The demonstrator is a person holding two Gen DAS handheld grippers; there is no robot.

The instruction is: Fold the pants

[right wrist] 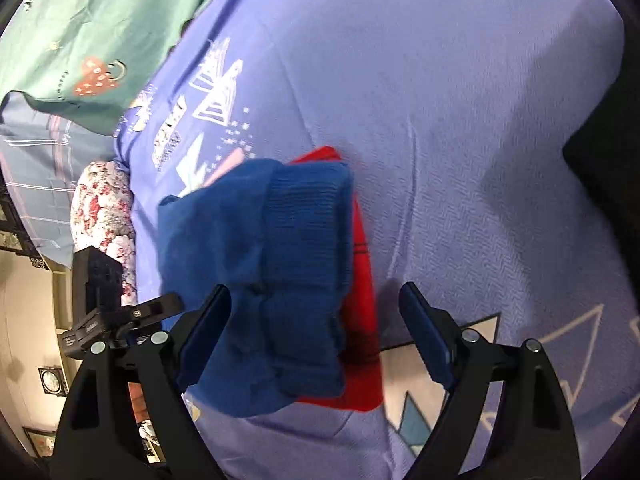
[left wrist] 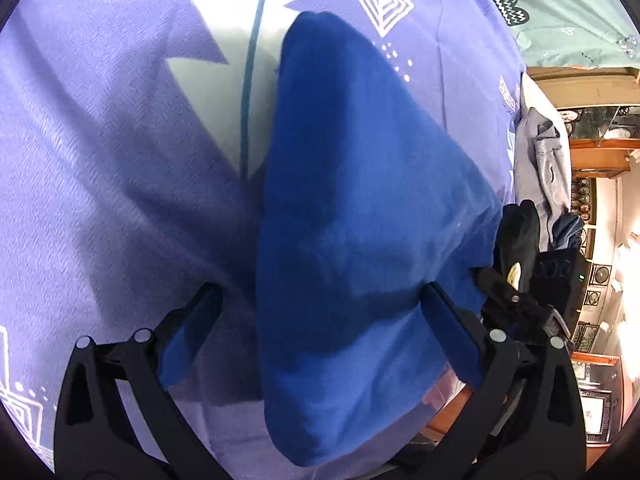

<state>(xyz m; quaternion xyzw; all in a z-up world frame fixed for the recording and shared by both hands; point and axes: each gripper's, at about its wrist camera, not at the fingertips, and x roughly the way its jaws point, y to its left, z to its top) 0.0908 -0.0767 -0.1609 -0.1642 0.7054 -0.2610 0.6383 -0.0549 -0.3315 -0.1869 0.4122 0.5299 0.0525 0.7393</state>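
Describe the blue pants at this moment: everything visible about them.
The blue pants are a soft knit, bundled into a compact fold with a ribbed cuff or waistband band facing up. They lie on the purple patterned bedspread, partly over a red patch. They sit between the wide-open fingers of the right gripper. The left gripper also straddles them, open.

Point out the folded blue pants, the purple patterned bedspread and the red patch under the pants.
Folded blue fabric pants [right wrist: 304, 216]: right wrist view, on the ribbed band.
Purple patterned bedspread [left wrist: 100, 152]: left wrist view, on a plain purple stretch.
Red patch [right wrist: 362, 364]: right wrist view, on its part showing beside the pants.
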